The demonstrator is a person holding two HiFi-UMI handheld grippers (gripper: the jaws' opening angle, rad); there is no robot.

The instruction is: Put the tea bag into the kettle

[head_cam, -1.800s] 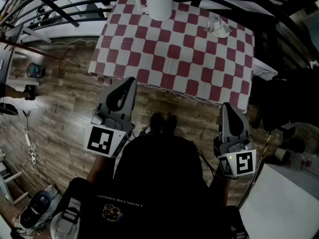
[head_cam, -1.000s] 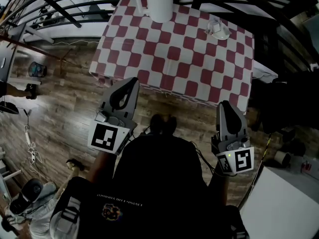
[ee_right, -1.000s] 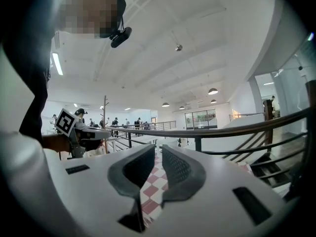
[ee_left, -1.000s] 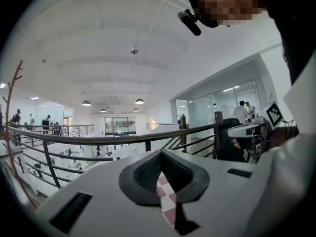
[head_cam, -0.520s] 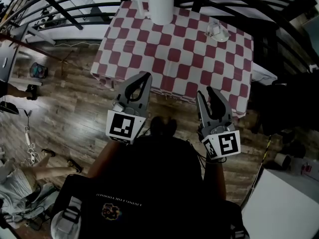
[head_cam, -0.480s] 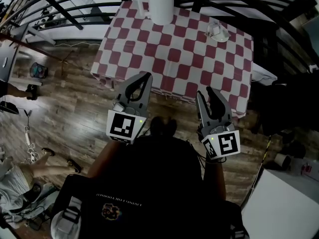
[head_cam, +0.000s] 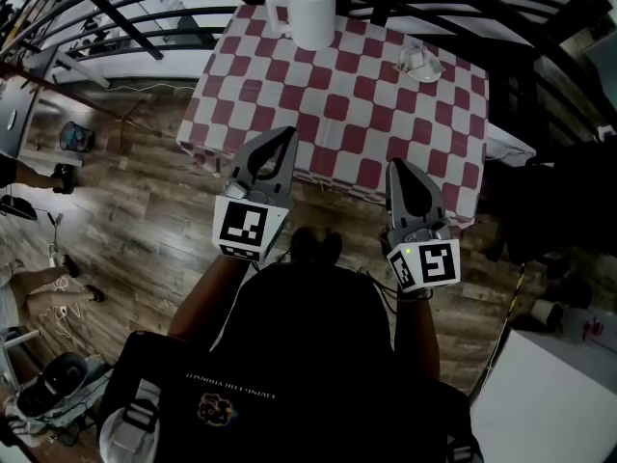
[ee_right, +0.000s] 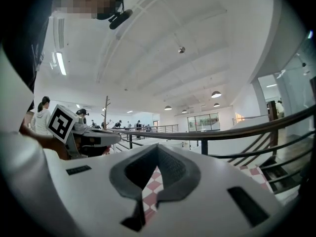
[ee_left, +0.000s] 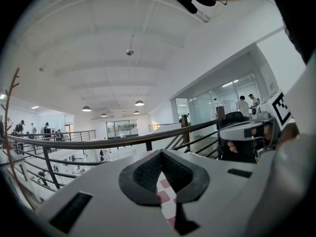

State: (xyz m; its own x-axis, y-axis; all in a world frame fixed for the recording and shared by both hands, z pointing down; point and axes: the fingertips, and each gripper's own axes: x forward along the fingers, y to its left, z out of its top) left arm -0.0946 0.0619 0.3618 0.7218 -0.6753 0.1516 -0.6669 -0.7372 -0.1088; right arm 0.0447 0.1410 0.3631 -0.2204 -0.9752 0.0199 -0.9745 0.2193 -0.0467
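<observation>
Left gripper (head_cam: 282, 140) and right gripper (head_cam: 398, 167) rose to mid-frame, jaws together, empty; arriving closed could knock upper-right tea bag (head_cam: 421, 59) away.

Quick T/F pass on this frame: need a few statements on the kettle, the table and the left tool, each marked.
1. The white kettle stands near the far edge of the table. True.
2. The cloth on the table is plain blue. False: it is red and white checks.
3. The left tool grips a tea bag. False: its jaws meet at the tips with nothing between them.
4. A small pale item, possibly the tea bag on a dish, lies on the table to the right of the kettle. True.
5. The kettle lies tipped on its side. False: it stands upright.
</observation>
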